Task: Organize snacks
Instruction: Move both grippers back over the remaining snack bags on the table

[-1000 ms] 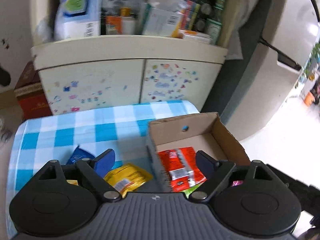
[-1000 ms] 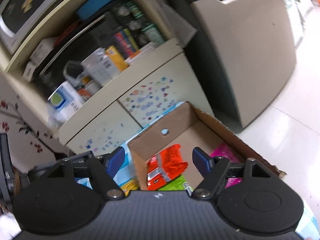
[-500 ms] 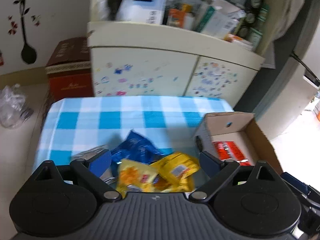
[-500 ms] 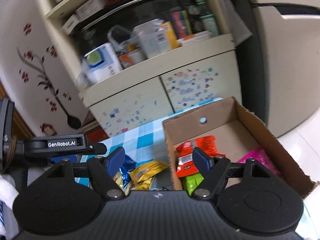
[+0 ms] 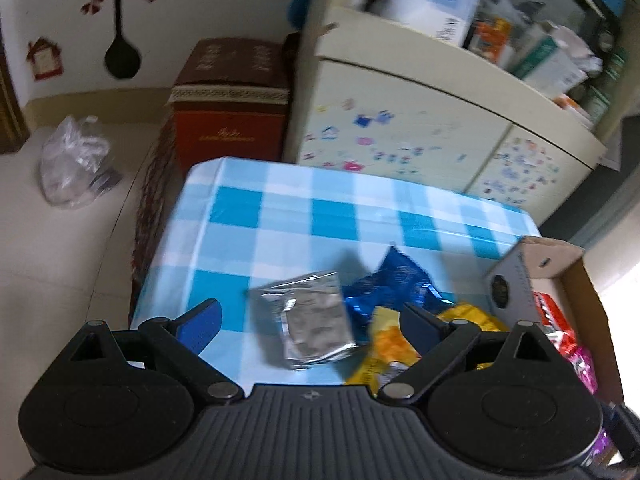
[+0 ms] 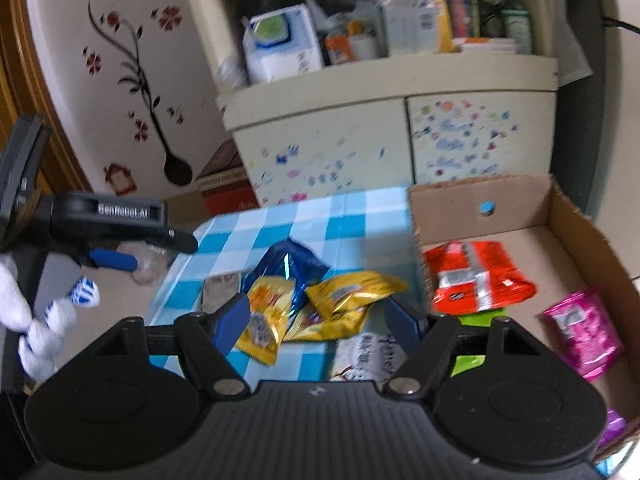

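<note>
The left hand-held gripper (image 5: 308, 320) has just been opening and stands wide over a silver packet (image 5: 312, 320), not gripping it. The right hand-held gripper (image 6: 316, 316) is half open and empty above two yellow packets (image 6: 344, 292). These and one blue packet (image 6: 290, 264) lie on the blue-checked surface (image 5: 280, 216). Beside them, one cardboard box (image 6: 568, 216) holds one red packet (image 6: 476, 276) and one pink packet (image 6: 580, 328). Beyond stands a cream cupboard (image 6: 400, 136) with crowded shelves, a dark red box (image 5: 232, 108) and a wall with flower stickers (image 6: 132, 64).

Behind your blue-checked tablecloth (image 5: 280, 216): a sticker-covered cream cabinet (image 6: 360, 152), a red-brown box (image 5: 230, 100), a crumpled plastic bag (image 5: 72, 160) on the floor.
</note>
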### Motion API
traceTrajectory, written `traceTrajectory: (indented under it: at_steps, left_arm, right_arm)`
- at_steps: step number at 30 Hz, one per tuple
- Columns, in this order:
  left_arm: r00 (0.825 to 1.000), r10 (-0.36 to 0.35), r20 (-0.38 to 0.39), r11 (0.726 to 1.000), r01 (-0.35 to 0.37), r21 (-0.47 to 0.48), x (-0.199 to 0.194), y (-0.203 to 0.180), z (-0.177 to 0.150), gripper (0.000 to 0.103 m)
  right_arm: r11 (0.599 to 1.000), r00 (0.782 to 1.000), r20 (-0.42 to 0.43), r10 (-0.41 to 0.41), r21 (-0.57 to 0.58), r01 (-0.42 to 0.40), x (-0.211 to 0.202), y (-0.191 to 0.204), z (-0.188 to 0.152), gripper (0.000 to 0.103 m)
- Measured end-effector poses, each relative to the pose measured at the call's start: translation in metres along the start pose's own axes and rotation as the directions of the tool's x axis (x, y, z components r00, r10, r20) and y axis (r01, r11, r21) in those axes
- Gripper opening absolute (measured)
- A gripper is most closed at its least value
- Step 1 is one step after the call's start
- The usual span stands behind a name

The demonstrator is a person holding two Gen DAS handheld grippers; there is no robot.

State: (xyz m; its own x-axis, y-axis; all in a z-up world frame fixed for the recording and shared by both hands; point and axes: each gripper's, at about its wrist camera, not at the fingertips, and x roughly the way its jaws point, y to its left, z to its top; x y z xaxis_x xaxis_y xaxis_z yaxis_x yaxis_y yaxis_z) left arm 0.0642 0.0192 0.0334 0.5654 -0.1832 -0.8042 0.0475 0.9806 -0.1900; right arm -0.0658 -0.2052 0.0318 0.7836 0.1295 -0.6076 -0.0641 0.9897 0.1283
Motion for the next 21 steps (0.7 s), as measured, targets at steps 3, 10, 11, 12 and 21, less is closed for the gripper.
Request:
traceTrajectory:
  at_steps: [3,10,11,12,21]
  left_arm:
    - [1.000,0.010,-0.016,1.000,-0.011,-0.028,0.011,0.012,0.000,0.098]
    - [0.997,-0.023,-0.076,0.988,0.010,-0.156,0.041,0.030,0.001,0.098]
    - [0.996,-0.028,-0.079,0.986,0.014,-0.167,0.045,0.029,0.001,0.099]
    - [0.996,-0.028,-0.084,0.986,0.014,-0.166,0.049,0.026,0.002,0.099]
    - [0.987,-0.019,-0.157,0.988,-0.006,-0.154,0.084,0.011,0.005,0.099]
  right_arm:
    - [1.000,0.999,-0.037,0.009,-0.006,-0.009,0.018,0.007,-0.005,0.075]
    - [1.000,0.997,-0.080,0.017,-0.009,-0.018,0.054,0.017,-0.011,0.074]
    - [1.000,0.996,-0.084,0.017,-0.005,-0.017,0.059,0.017,-0.011,0.073]
    - [1.000,0.996,-0.087,0.016,-0.002,-0.017,0.063,0.018,-0.011,0.073]
    - [0.999,0.994,-0.101,0.028,-0.014,-0.030,0.097,0.024,-0.009,0.061]
